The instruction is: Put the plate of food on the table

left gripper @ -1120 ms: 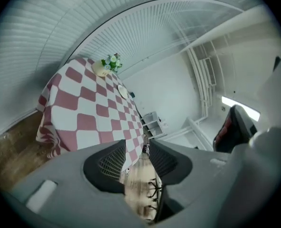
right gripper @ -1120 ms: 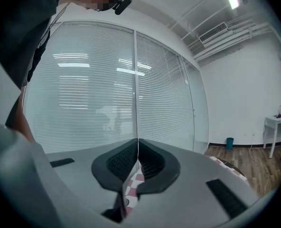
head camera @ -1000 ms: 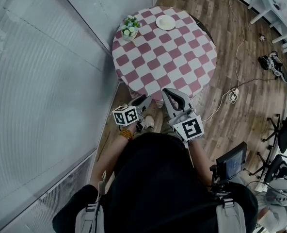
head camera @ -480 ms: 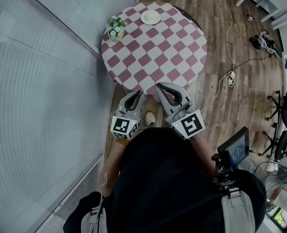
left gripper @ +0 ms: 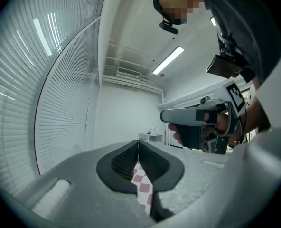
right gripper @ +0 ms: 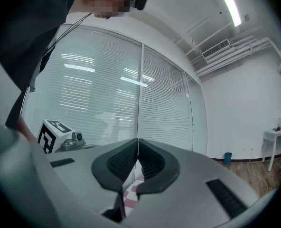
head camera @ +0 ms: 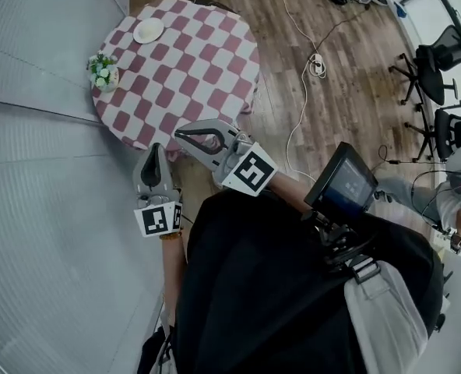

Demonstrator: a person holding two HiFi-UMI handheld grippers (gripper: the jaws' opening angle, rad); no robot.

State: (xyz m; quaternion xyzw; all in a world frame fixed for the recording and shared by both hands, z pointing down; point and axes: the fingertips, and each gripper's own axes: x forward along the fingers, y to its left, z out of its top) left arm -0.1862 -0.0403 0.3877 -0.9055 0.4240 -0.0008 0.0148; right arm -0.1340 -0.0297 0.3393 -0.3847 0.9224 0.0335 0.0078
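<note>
Both tools empty and closed. The left tool (head camera: 153,153) has just brought its jaws together on nothing, and the right tool (head camera: 182,135) has its pads touching. Both are held level at the near edge of the checked worktop (head camera: 207,61). The white plate (head camera: 149,30) sits on the worktop's far side, apart from the flower pot (head camera: 103,72); its contents are too small to tell. Placing looks done. Withdraw with the tools high and clear of the cloth edge.

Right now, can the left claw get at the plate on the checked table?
Probably not. The plate sits at the far edge of the table, while the left claw, shut and empty, hangs at the near edge. Nothing blocks the way.
</note>
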